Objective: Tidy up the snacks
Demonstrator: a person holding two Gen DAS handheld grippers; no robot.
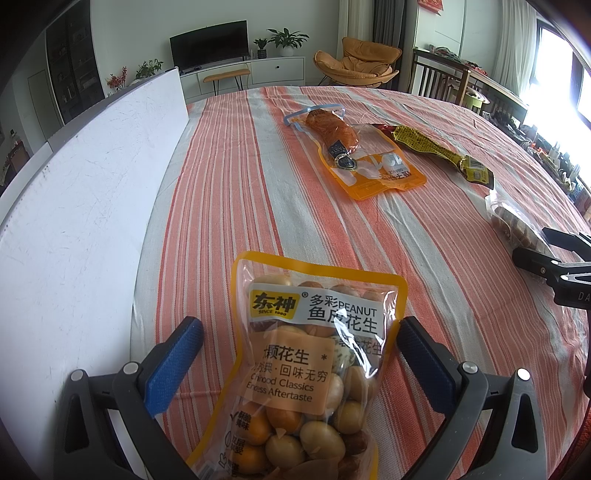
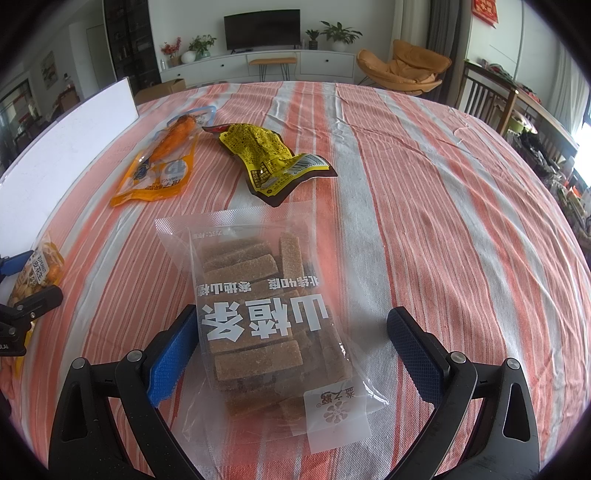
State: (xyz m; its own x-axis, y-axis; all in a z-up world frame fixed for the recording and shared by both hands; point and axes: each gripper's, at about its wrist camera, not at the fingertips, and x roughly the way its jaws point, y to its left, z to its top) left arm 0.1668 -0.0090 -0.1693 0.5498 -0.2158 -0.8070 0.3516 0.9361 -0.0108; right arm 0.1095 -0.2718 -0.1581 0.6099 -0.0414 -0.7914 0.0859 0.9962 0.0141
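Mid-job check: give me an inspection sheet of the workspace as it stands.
Surface: striped tablecloth, wrinkled; white board along its left edge.
Job's things: peanut bag between left fingers; bag of brown sticks between right fingers; orange pouch and yellow packet farther off, lying flat, edges overlapping.
Clutter: nothing seen.
Grippers: left gripper open; right gripper open.
Cables: nothing seen.
Surroundings: television, orange chair, plants.

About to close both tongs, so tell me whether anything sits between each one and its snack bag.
Nothing visible does. The left tongs are open astride the peanut bag; the right tongs are open astride the hawthorn strip bag. Both bags lie flat on the striped tablecloth, with only cloth around them.
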